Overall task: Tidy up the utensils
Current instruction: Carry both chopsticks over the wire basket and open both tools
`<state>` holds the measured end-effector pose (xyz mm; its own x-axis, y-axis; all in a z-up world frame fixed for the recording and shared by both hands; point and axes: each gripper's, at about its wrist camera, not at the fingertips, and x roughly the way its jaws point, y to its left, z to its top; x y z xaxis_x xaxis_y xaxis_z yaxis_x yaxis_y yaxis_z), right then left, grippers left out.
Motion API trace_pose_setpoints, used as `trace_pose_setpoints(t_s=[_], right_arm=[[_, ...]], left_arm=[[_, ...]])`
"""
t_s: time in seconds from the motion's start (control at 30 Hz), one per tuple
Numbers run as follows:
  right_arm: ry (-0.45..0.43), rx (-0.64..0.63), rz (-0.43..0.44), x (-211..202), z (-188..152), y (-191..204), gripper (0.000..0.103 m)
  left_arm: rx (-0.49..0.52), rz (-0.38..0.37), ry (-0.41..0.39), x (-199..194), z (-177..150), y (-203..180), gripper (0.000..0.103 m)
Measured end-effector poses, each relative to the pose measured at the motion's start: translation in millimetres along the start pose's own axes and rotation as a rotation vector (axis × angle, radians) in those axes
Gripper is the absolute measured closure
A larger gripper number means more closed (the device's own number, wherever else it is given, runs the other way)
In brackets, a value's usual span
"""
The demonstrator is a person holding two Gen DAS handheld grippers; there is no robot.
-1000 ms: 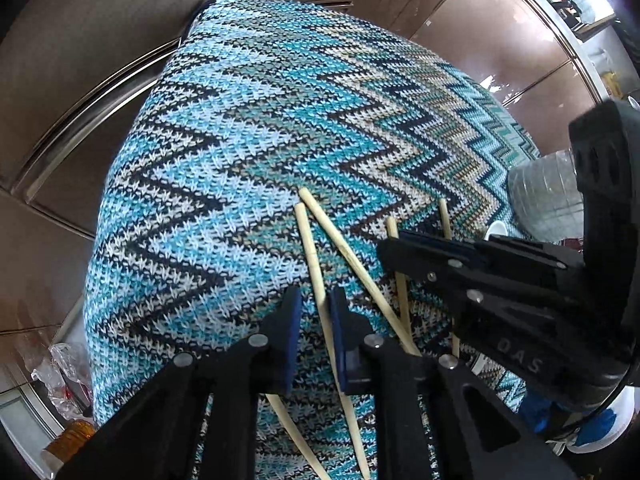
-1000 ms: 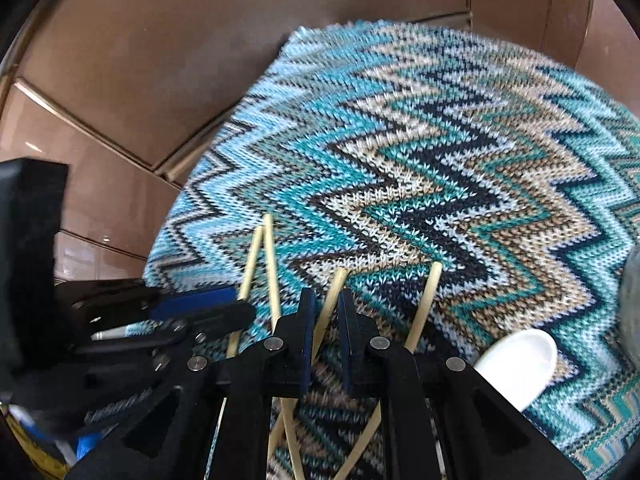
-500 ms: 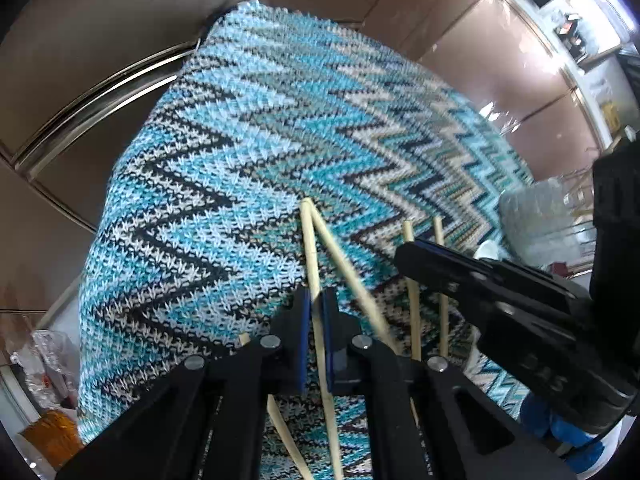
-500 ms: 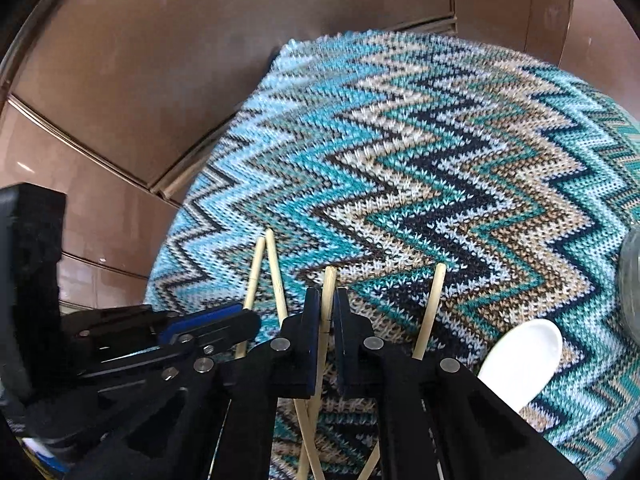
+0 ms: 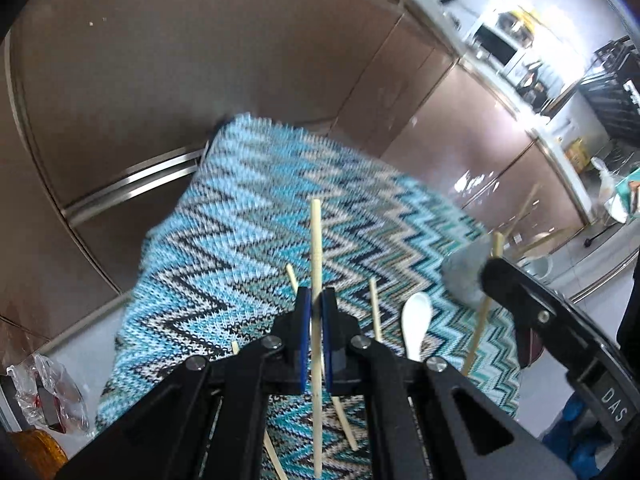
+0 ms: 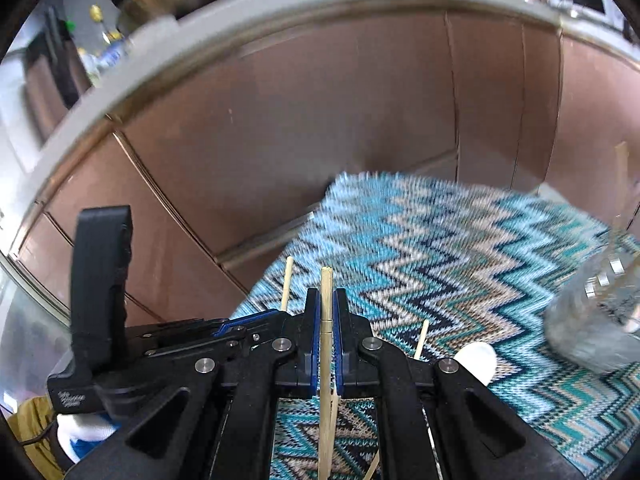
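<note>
Black grippers, blue-lined jaws, silver screws.

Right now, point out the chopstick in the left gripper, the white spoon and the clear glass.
chopstick [image 5: 316,248], left wrist view, on its bare shaft above the closed fingers.
white spoon [image 5: 416,314], left wrist view, on its bowl.
clear glass [image 6: 592,320], right wrist view, on its blurred side wall.

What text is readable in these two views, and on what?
"DAS": raised letters on the black body of the right gripper, seen from the left wrist view.
Small embossed lettering on the body of the left gripper, low at the left of the right wrist view: too small to read.
Appliances and boxes on the far counter: too blurred to read.
No text on the zigzag cloth.
</note>
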<state>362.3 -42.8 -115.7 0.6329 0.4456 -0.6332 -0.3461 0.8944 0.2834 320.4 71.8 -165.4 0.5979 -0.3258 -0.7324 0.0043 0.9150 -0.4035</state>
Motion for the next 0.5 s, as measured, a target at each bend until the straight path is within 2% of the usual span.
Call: trace_pose_setpoints(t_s=[0.23, 0.5], right_arm=[[-0.190, 0.016, 0.009, -93.6, -8.5, 4.5, 0.097], [-0.397, 0.013, -0.041, -190.2, -11.6, -16.3, 0.097]], left_arm=[[0.043, -0.055, -0.147, -63.3, 0.4, -31.8, 0.098], [0.146, -0.188, -0.284, -116.4, 7.0, -105.7, 0.098]])
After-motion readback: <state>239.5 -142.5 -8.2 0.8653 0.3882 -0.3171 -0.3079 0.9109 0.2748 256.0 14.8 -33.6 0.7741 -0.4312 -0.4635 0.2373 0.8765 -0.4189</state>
